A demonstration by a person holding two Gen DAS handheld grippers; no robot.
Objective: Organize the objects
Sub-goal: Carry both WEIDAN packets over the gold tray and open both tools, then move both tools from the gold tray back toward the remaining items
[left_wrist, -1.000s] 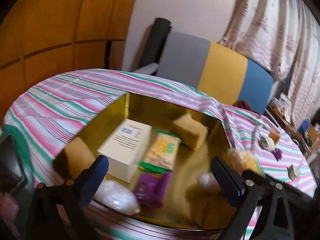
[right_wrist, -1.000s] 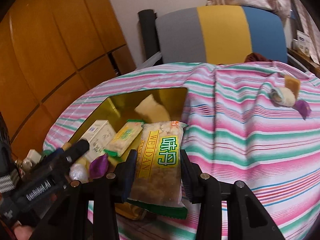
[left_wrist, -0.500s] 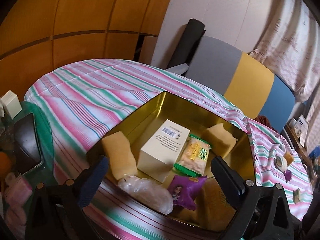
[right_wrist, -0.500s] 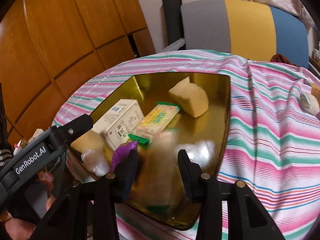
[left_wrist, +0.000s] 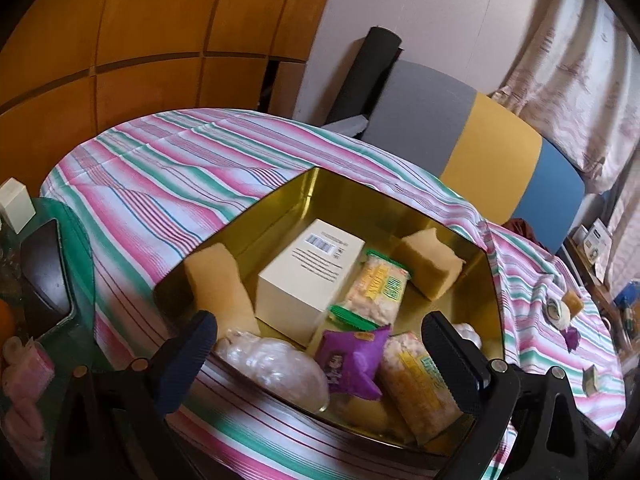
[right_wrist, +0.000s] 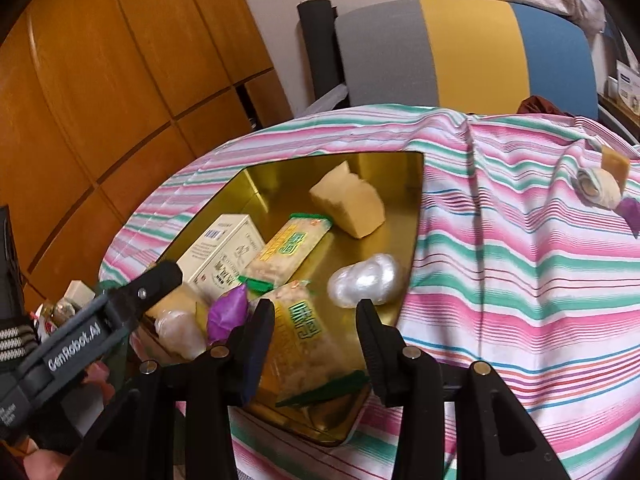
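A gold tin on the striped cloth holds a white box, two yellow sponges, a green-edged snack packet, a purple packet and clear-wrapped lumps. A second yellow snack packet lies in the tin's near corner, under my right gripper. That gripper's pads stand a little apart around the packet, and the right pad is clear of it. My left gripper hangs wide open over the tin's near rim with nothing in it.
On the cloth to the right lie a tape roll, a small sponge piece and another purple packet. A grey, yellow and blue chair stands behind the table. A dark phone lies on a green surface at the left.
My right gripper brought the yellow packet from beside the tin to over its near corner, where the packet now lies. The left gripper's view rolled slightly and stayed over the tin.
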